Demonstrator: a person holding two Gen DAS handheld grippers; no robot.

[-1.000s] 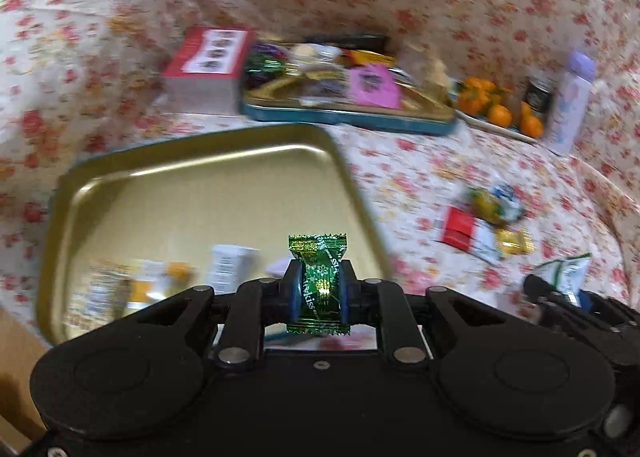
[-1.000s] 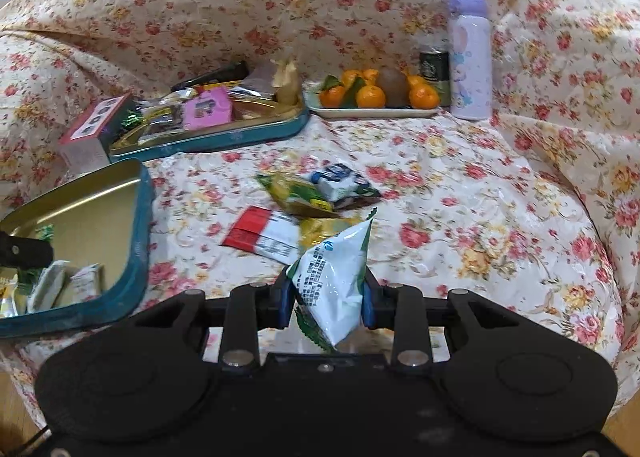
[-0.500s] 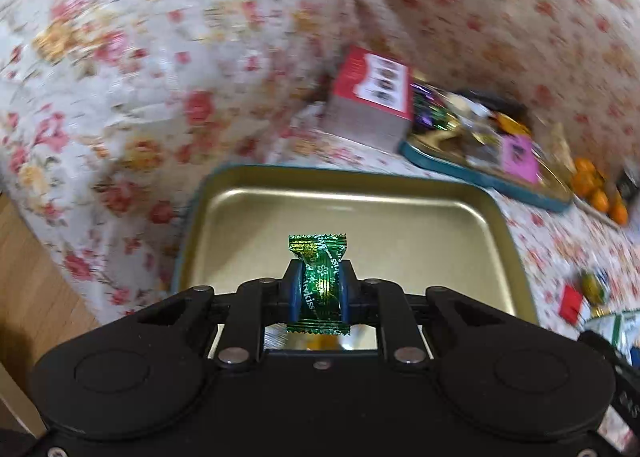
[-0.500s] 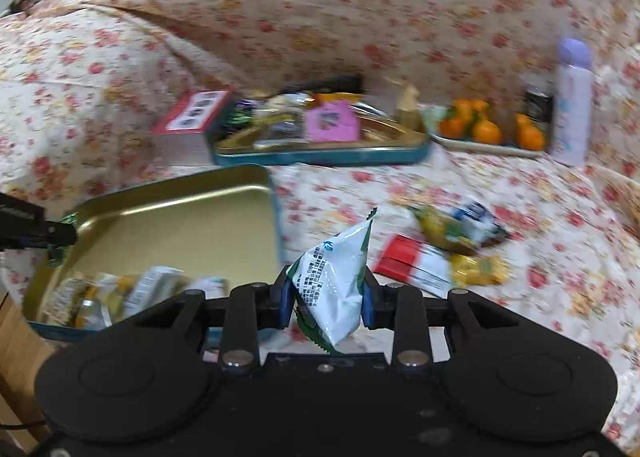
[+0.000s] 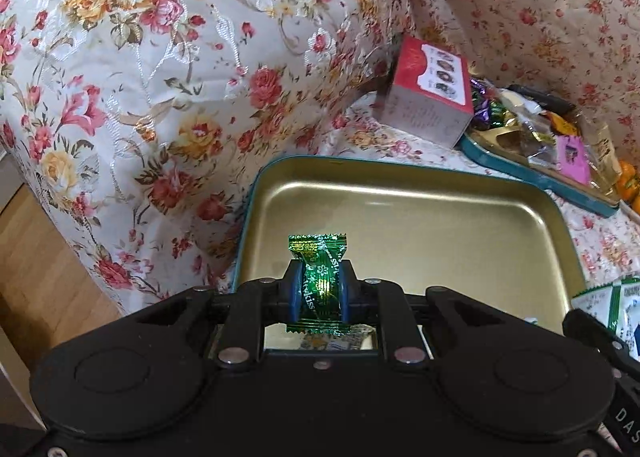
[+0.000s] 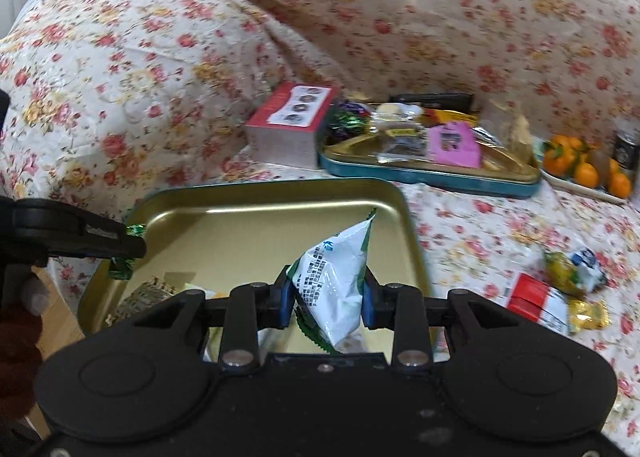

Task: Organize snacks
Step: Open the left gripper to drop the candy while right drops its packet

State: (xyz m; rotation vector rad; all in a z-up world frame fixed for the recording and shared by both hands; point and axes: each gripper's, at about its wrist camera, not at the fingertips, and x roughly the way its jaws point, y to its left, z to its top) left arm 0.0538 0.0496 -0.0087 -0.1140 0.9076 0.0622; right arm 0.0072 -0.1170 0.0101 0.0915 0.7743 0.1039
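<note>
— Fingers of left gripper: pressed onto small green foil-wrapped candy, held upright above near edge of gold-lined teal metal tin.

— Right side?

— Right gripper pinching white-and-green plastic snack packet, likewise over same tin.

— Change over the last second?

— Both carried leftward. Right gripper previously above loose wrapped snacks on floral sofa cover; now centred on tin. Left view swung from tin's right side toward sofa arm.

— Meaning for task?

— Judged: transport finished, release pending. Neither item down yet. Several packets visible in tin's near corner; second filled teal tin and red-and-white carton behind, untouched.
</note>
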